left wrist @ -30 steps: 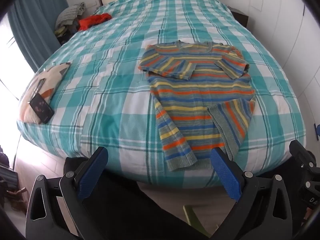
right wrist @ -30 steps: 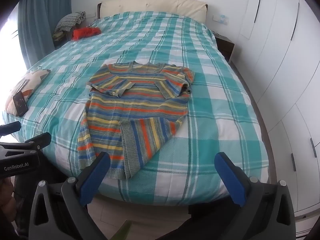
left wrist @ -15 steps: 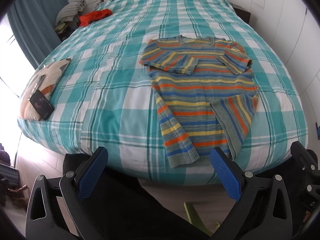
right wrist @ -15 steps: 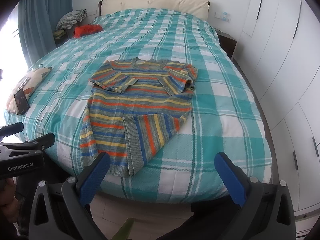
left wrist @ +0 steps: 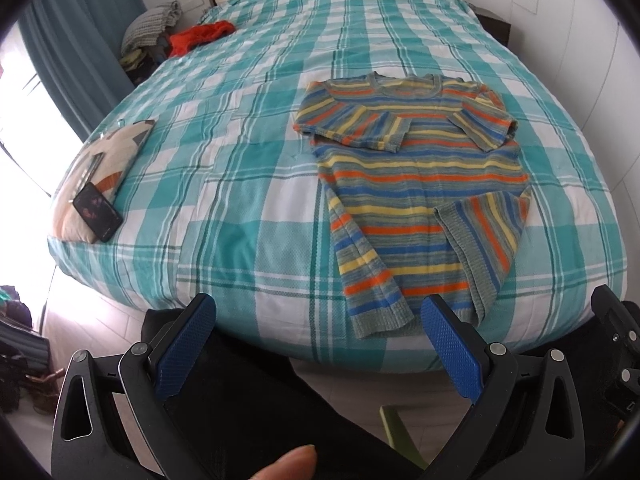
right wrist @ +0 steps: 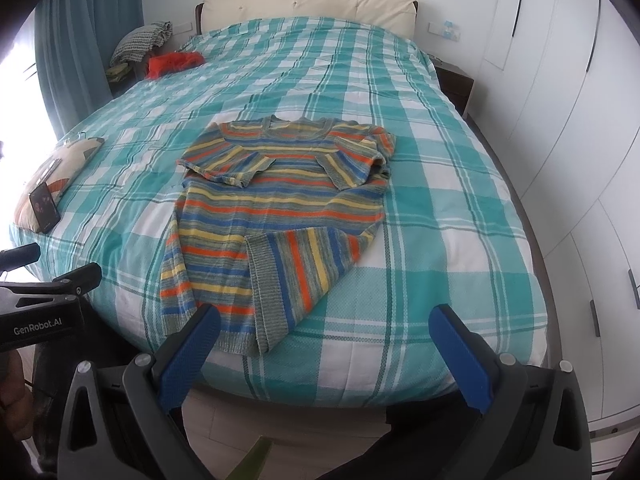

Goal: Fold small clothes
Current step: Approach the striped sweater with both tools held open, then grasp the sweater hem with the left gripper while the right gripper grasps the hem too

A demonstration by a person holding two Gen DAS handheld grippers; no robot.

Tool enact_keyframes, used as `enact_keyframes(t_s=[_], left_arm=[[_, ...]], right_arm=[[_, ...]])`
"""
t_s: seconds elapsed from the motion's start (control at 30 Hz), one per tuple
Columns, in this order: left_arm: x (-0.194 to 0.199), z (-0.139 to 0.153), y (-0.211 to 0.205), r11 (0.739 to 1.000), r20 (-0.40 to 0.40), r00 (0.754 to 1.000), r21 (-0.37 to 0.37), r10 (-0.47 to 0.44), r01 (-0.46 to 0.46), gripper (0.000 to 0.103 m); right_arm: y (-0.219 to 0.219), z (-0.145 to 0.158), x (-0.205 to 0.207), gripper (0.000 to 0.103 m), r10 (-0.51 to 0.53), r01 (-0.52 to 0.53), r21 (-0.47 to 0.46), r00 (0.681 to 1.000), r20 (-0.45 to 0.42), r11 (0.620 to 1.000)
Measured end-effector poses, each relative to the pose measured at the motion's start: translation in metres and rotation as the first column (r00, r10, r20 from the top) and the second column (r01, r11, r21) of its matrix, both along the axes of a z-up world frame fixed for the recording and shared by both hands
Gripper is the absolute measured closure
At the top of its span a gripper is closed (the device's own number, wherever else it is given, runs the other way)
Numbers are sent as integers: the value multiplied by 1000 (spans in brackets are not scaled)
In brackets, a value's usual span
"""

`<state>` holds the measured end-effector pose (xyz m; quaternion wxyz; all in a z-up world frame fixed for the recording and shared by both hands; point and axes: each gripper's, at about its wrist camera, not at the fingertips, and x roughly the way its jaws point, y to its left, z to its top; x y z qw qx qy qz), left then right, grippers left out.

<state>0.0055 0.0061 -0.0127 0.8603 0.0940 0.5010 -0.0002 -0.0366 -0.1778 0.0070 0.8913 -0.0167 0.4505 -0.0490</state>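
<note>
The left gripper [left wrist: 316,334] and the right gripper [right wrist: 324,344] both have their blue jaws spread wide, holding nothing, at the foot of the bed [right wrist: 440,184]. The striped sweater [right wrist: 276,216] lies flat on it, neck toward the headboard, hem toward the grippers, sleeves folded in. Only the left view shows a fingertip [left wrist: 288,466].

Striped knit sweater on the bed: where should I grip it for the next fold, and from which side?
Probably the ribbed hem of the striped knit sweater nearest the bed's foot edge. Come from the foot, low: it lies flat with sleeves already folded in, the hem closest to both open tools.
</note>
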Motion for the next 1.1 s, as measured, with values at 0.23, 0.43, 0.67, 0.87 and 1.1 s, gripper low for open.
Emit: enact_keyframes(t_s=[0.23,0.43,0.67,0.87,1.1], left_arm=[[10,-2,8,1000,-21,1000,-25,4,-4,0],[18,-4,23,995,99,993,74,56,-64,0],[38,-45,32,995,-26,995,22,99,-98,0],[47,-75,25,1000,-80,997,-25,8,-10,0],[36,-104,19,997,-118,992,-67,-43,35,0]], right_arm=[[-9,-5,5,0,-17,17,-12,1000,-1,1000],[-25,-9,11,0,-42,42,-22,999,8,999],[-23,-53,38,0,23,-24,-15,998,-51,1000],[-13,-85,63,0,72,-67,48,992,-107,997],[-17,-101,71,0,26,-17,79,993,-112,997]])
